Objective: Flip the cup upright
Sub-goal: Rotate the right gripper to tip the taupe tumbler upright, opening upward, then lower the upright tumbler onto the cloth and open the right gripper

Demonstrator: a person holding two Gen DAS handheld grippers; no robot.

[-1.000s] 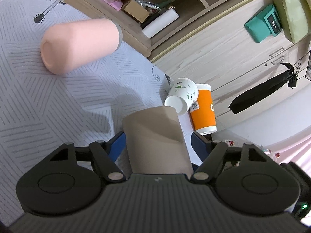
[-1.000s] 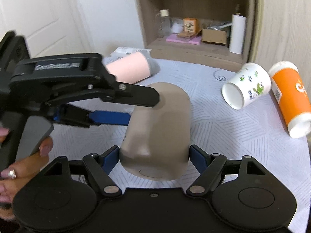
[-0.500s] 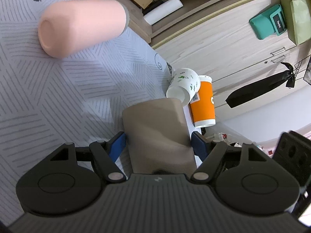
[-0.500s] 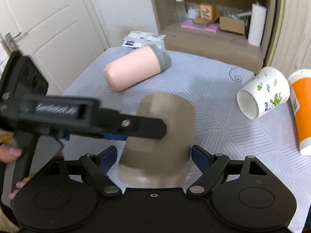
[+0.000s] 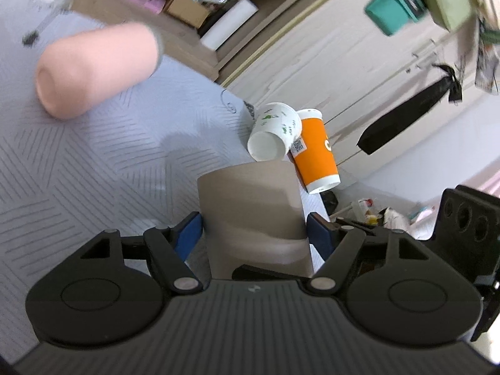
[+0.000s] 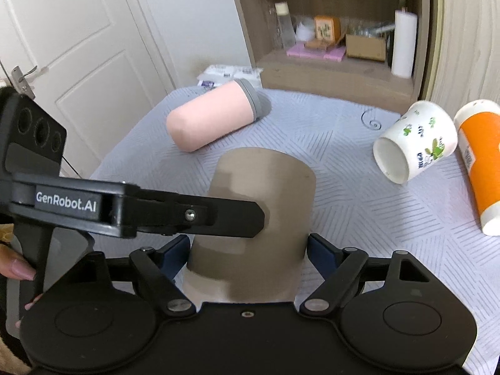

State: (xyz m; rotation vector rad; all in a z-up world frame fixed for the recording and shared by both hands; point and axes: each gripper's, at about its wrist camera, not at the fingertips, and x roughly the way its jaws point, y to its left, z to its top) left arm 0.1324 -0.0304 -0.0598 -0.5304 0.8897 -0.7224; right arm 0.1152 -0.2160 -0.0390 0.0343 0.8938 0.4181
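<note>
I had both grippers, left (image 5: 253,232) and right (image 6: 248,247), clamped on the tan cup (image 6: 259,206) over the grey patterned tablecloth (image 6: 343,143), wooden shelf (image 6: 328,72) behind

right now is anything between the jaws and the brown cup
Nothing visible. The brown cup sits directly between the blue pads of both the left gripper and right gripper. The pink tumbler, floral cup and orange cup lie apart.
</note>
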